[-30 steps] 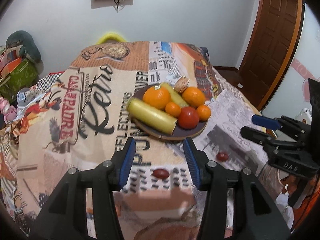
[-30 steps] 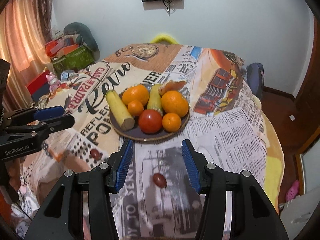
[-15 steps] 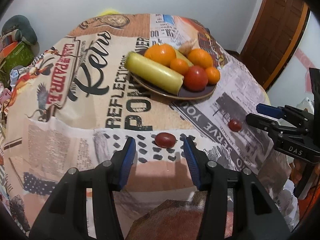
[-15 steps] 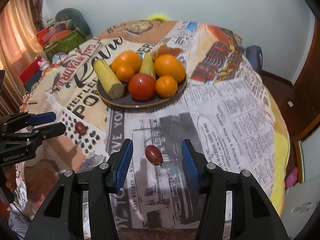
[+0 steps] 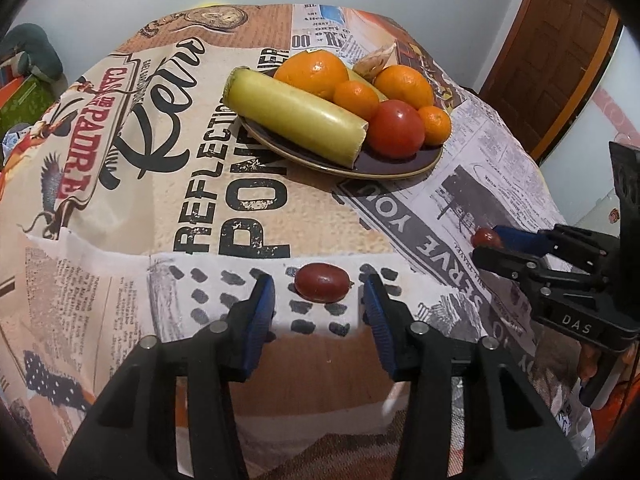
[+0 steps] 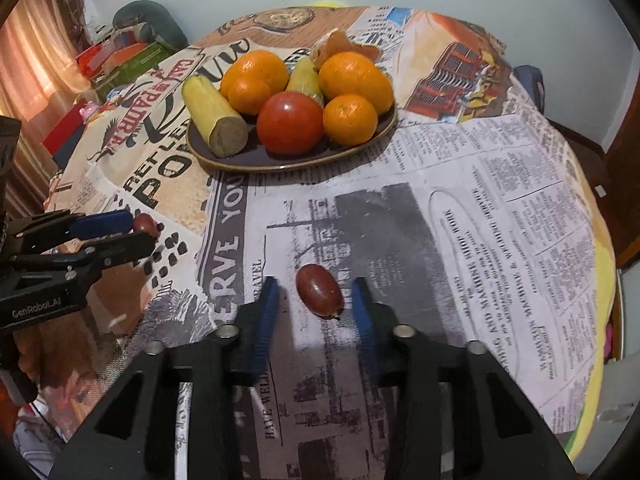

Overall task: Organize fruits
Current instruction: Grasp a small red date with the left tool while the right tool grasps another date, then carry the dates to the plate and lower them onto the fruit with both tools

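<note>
A dark plate (image 5: 384, 166) (image 6: 224, 162) on the newsprint tablecloth holds oranges, a red tomato (image 5: 395, 129) (image 6: 290, 128), mandarins and pale yellow cobs. One small dark red grape (image 5: 321, 282) lies on the cloth just ahead of my open left gripper (image 5: 319, 294), between its fingertips. A second grape (image 6: 319, 289) lies between the fingertips of my open right gripper (image 6: 316, 298). Each gripper also shows in the other view, the right one (image 5: 490, 246) beside its grape (image 5: 485, 237), the left one (image 6: 138, 228) beside its grape (image 6: 145, 223).
The round table's edge drops away close below both grippers. A wooden door (image 5: 560, 40) stands at the right of the left wrist view. Boxes and a cushion (image 6: 132, 44) sit by the curtain at the left of the right wrist view.
Both grippers have come down and forward towards the cloth, each closing in on its own grape until the grape lies between the open fingertips. Nothing has been gripped.
</note>
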`<state>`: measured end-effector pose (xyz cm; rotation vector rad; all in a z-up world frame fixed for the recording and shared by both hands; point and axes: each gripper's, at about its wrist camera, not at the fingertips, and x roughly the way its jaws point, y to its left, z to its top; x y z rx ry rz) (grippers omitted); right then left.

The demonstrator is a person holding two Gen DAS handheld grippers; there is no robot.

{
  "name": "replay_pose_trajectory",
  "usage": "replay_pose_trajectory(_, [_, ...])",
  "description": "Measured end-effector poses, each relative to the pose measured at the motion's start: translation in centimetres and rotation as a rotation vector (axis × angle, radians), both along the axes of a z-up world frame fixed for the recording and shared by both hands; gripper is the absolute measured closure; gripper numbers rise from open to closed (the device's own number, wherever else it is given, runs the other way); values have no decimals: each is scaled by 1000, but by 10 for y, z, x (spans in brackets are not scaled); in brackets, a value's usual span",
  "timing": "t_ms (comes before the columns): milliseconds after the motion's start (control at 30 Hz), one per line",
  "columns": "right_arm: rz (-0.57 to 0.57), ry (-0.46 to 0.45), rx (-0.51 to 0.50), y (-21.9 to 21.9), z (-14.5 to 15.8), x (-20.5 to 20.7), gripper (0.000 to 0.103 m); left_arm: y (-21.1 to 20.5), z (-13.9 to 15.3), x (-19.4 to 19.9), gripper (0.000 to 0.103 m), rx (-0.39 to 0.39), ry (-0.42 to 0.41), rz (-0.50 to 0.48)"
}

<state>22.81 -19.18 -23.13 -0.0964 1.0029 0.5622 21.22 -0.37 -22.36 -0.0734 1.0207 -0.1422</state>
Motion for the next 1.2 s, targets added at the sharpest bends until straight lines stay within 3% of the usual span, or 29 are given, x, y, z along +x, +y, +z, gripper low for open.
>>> replay_pose_trajectory(133, [5,-16,-7,1,0,-1,84,-1,-3,2,64,15,-9,-4])
replay_pose_trajectory(300, [3,-23,5,-1,1,-2,84,-2,-4,0,74,17,-18,-13])
replay_pose_trajectory(533, [0,-49,19,-1,12,-2,84,-1,1,-3,75,21,-31,-13])
replay_pose_trajectory(1200, [15,-231,60,16,75,12,84,8,76,9,75,-17,-217,5])
